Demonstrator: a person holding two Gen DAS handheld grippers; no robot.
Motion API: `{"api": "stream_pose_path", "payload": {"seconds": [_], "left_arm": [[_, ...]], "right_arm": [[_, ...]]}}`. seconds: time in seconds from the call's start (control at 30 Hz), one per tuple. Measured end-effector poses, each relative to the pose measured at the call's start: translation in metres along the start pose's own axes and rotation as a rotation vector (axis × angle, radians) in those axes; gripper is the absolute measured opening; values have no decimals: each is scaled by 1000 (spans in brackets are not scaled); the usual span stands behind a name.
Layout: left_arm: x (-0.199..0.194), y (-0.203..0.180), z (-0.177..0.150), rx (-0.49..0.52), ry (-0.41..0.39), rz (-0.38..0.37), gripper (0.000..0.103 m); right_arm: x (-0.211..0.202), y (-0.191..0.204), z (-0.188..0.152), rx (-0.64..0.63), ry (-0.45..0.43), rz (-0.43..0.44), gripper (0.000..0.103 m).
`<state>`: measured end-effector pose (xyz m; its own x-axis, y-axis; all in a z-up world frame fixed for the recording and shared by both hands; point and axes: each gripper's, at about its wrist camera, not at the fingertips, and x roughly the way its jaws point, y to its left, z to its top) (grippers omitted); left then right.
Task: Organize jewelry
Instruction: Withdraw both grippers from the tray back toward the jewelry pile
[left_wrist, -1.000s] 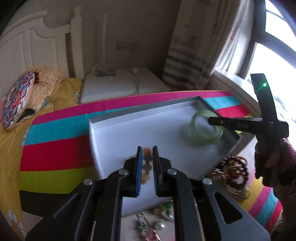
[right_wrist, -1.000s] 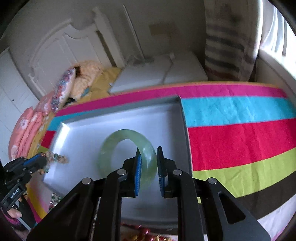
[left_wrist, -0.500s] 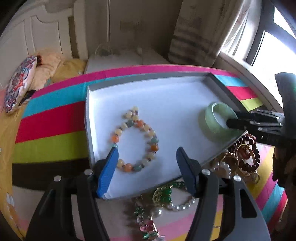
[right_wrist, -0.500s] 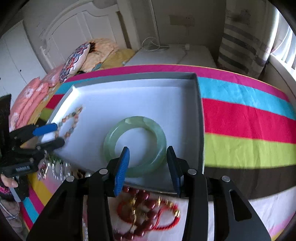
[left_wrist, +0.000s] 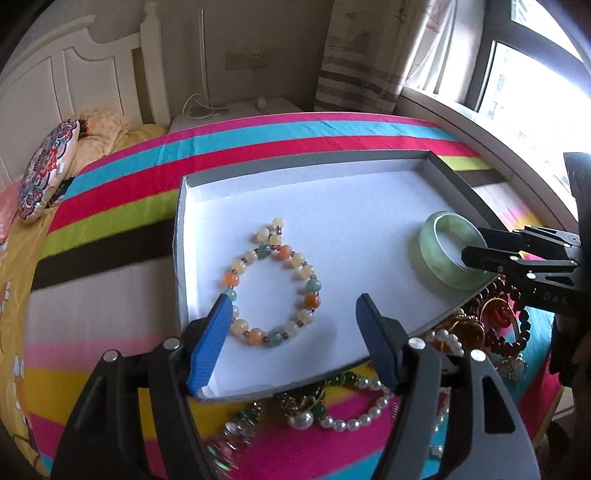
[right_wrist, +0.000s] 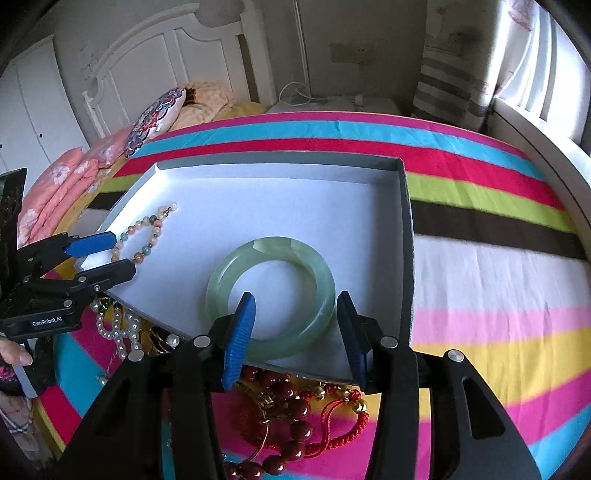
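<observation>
The bangle (right_wrist: 271, 295) lay flat at the tray's (right_wrist: 404, 236) near right corner, its near arc hidden behind the opening right gripper (right_wrist: 293, 332), untouched. The bead bracelet (left_wrist: 273, 284) lay flat near the left wall, long axis running away, between the left gripper's (left_wrist: 291, 339) widening fingers, unheld. The loose pile (left_wrist: 332, 402) was cut off.

This is a bedroom in a home; a bed with a bright striped blanket (right_wrist: 480, 177) fills the room; a white headboard (right_wrist: 155, 62) stands behind soft pillows (right_wrist: 155, 118); a curtain (left_wrist: 362, 55) hangs beside the window (left_wrist: 535, 66).
</observation>
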<state>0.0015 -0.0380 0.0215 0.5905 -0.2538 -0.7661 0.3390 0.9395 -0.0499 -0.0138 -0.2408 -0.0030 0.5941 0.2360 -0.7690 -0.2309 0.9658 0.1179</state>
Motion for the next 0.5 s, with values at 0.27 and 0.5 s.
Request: {"api": "stream_pose_path", "payload": {"seconds": [0.27,0.5], "left_arm": [[-46,-9,-44,-34,-31,-5,76],[-130,-5,-98,-32,-298,74,101]], "right_arm": [[-51,17,-40,-48,-129,69,76],[-99,46,-90,-322,-210,87,48]]}}
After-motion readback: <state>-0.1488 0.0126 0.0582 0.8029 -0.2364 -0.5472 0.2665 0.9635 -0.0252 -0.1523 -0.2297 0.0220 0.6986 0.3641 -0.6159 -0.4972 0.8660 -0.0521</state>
